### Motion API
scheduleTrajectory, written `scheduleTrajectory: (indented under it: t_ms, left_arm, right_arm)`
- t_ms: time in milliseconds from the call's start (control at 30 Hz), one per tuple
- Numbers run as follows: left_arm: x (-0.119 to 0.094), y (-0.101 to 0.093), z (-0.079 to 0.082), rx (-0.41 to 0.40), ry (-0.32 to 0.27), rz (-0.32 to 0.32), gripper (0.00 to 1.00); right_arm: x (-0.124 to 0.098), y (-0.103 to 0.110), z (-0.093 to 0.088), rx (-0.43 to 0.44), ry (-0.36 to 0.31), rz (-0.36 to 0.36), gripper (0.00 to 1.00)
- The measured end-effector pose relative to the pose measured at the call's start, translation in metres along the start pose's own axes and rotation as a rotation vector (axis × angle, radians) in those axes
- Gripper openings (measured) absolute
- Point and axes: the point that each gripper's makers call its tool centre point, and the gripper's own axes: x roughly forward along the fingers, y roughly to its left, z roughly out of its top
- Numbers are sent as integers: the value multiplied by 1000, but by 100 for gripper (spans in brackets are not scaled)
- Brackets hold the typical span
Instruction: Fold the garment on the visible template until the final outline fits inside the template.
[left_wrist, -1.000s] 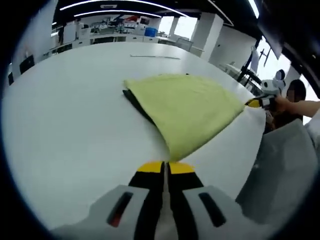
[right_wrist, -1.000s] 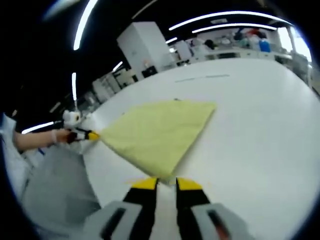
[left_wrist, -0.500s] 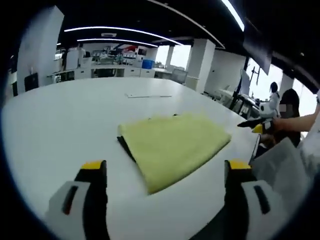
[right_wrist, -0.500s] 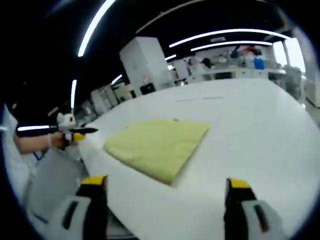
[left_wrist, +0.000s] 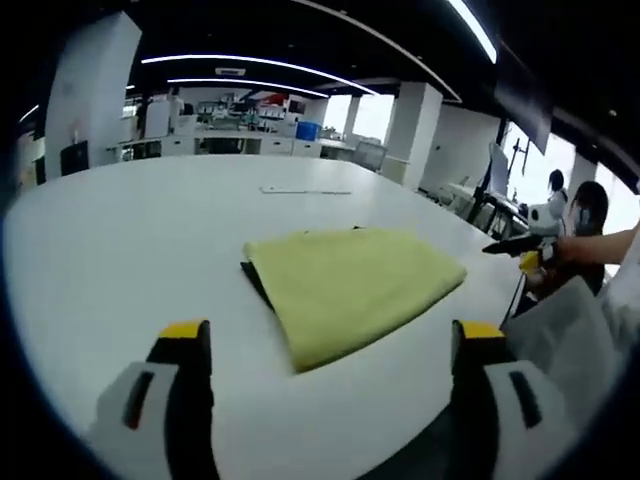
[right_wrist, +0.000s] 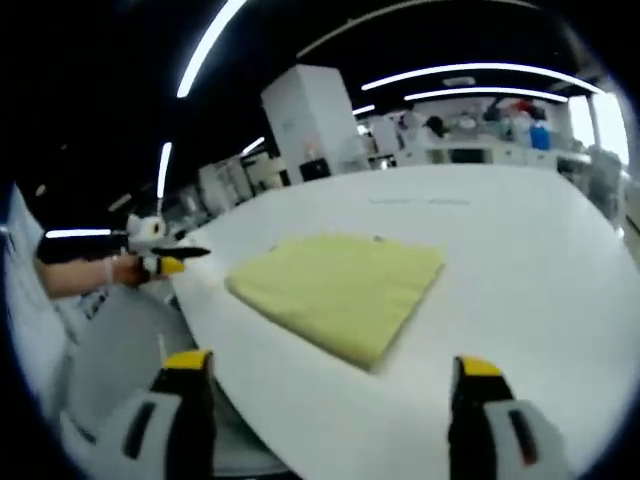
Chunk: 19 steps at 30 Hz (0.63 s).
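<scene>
A yellow-green garment (left_wrist: 352, 285) lies folded into a flat rectangle on the white table (left_wrist: 120, 260). A dark strip (left_wrist: 258, 284) shows from under its left edge. My left gripper (left_wrist: 332, 338) hovers open just short of the garment's near corner, jaws wide apart and holding nothing. The right gripper view shows the same garment (right_wrist: 342, 285) ahead of my right gripper (right_wrist: 333, 364), which is open and empty. The right gripper (left_wrist: 518, 252) enters the left gripper view at the table's right edge in a person's hand. The left gripper (right_wrist: 168, 263) enters the right gripper view from the left.
A thin line (left_wrist: 305, 190) marks the table beyond the garment. The table's curved edge (right_wrist: 215, 375) runs close to my right gripper. A person's grey sleeve (left_wrist: 560, 330) is at the right. Benches with lab gear (left_wrist: 220, 140) stand far behind.
One second ago both grippers were shut at the garment's near corners. They have since opened, let go and drawn back a little; the garment lies flat and still.
</scene>
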Motion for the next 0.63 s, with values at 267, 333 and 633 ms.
scheduleTrajectory:
  t_ms: [267,333,633]
  left_arm:
    - [-4,3,3,-21,-17,14,90]
    - [-4,5,2,-32,-14,14,90]
    - [0,-8,-8,-13,34,-15,89]
  right_arm:
    - [1,-8,14,48,-33,-12,99]
    - [1,-10,16,57,-45,-19,99]
    - [-3,-9,15,78,-42,-40,98]
